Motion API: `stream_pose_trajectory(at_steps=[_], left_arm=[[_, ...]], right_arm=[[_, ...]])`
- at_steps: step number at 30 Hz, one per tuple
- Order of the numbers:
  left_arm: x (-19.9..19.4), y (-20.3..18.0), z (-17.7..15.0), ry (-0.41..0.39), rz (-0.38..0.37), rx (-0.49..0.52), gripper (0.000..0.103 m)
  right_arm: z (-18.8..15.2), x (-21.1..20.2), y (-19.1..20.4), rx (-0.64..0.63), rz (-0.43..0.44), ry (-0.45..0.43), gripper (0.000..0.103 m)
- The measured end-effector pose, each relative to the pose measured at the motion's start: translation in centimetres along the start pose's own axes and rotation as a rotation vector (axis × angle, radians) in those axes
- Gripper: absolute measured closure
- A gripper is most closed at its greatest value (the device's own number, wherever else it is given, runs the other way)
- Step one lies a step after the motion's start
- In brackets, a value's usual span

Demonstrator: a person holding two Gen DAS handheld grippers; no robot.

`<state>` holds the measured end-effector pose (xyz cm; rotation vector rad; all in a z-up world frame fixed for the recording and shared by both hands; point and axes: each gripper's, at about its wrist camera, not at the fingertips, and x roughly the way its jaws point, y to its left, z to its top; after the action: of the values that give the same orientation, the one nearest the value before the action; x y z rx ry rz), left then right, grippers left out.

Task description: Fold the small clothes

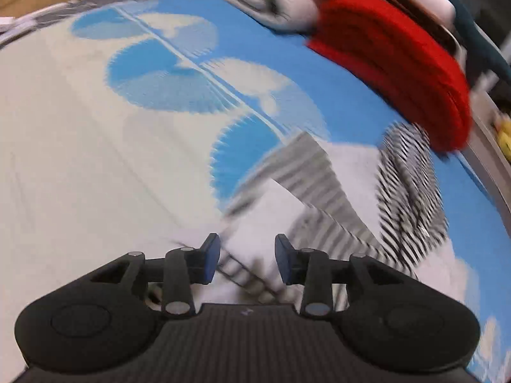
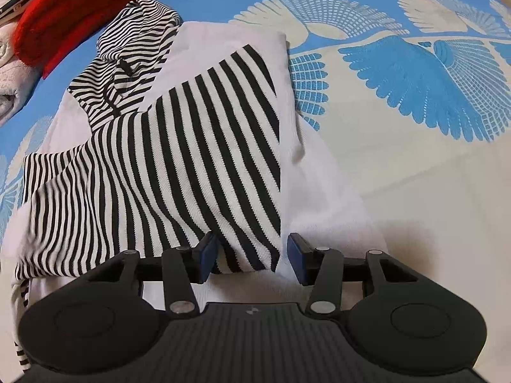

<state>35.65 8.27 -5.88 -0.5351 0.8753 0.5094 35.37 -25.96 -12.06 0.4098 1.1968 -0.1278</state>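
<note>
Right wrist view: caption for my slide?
Open right hand-held gripper poised over black-and-white striped top on blue-patterned bedsheet.

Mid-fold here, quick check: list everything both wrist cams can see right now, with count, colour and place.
Striped garment: one, white with black stripes, partly folded on the bedspread, directly ahead of both grippers.
Red knit item: one, red, folded, just beyond the striped garment.
Pale folded cloth: at least one, off-white, next to the red item; count unclear.
Bedspread: one, blue and cream with a feather-like pattern, under everything.
Yellow object: one, at the frame's right edge; too blurred to identify.
Left gripper: black with blue pads, open above the garment.
Right gripper: same colours, open around the garment's near corner.
</note>
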Motion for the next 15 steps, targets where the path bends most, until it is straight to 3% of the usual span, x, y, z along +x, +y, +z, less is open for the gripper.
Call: stream_pose_trajectory(at_steps=[7,10,12,15], left_arm=[[1.5,0.3,2.1,-0.012,-0.087,0.019,0.063],[4.4,0.4,1.5,0.141,-0.082,0.018,0.063],[6.7,1.3,0.8,0.245,-0.028,-0.03,0.065],[6.8,1.0,0.6,0.235,-0.008,-0.008,0.065]], right_arm=[[0.0,-1.3,0.2,0.009,0.01,-0.046,0.053],[0.0,-0.4,-0.9,0.05,-0.022,-0.014,0.054],[0.1,-0.1,-1.8,0.091,-0.026,-0.006,0.058],[0.4,-0.5,-1.6,0.081,-0.042,-0.022,0.058]])
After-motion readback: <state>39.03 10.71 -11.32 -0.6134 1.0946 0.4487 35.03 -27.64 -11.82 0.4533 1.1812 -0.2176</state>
